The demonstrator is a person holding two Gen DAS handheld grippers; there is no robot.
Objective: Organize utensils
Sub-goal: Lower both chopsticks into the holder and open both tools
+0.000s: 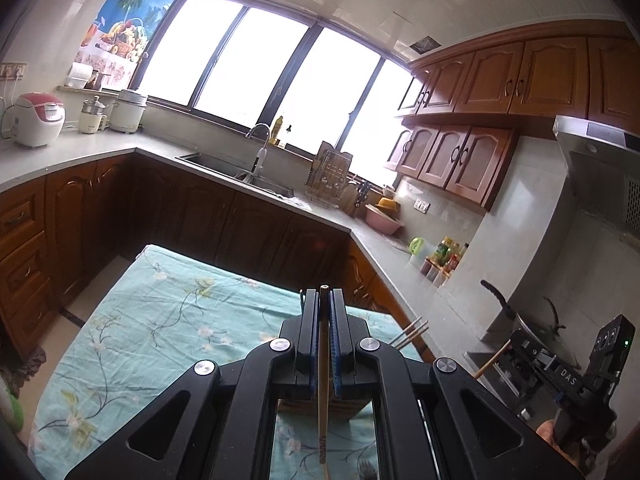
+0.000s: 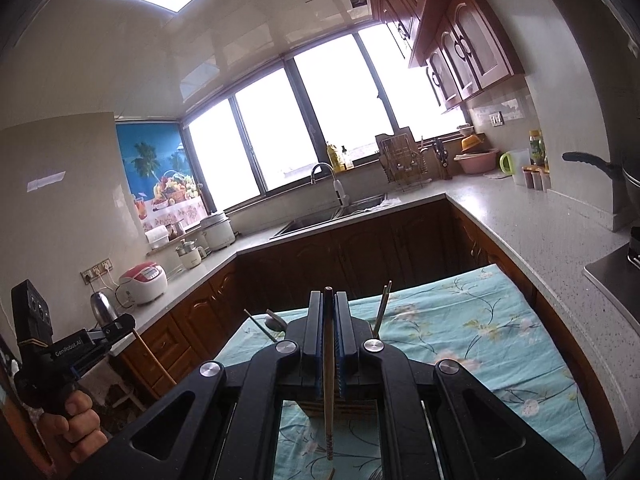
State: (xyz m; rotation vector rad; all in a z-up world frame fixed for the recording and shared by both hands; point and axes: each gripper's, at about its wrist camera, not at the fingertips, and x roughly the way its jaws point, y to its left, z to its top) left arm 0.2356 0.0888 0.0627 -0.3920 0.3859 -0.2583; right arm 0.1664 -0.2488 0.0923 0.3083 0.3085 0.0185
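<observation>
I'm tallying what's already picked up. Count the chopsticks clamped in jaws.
2. One chopstick is clamped upright in the left gripper, the other chopstick in the right gripper. More utensils stand behind the jaws, partly hidden.

Left tongs (image 1: 325, 300): jaws pressed together on a thin wooden stick, fingers pointing forward and a little downward.
Right tongs (image 2: 329, 304): same story, jaws clamped on a dark stick, aimed slightly down.
Left hand (image 2: 78, 424): wrapped round its handle, fingers curled tight.
Right hand (image 1: 550, 432): only a sliver shows at the grip.
</observation>
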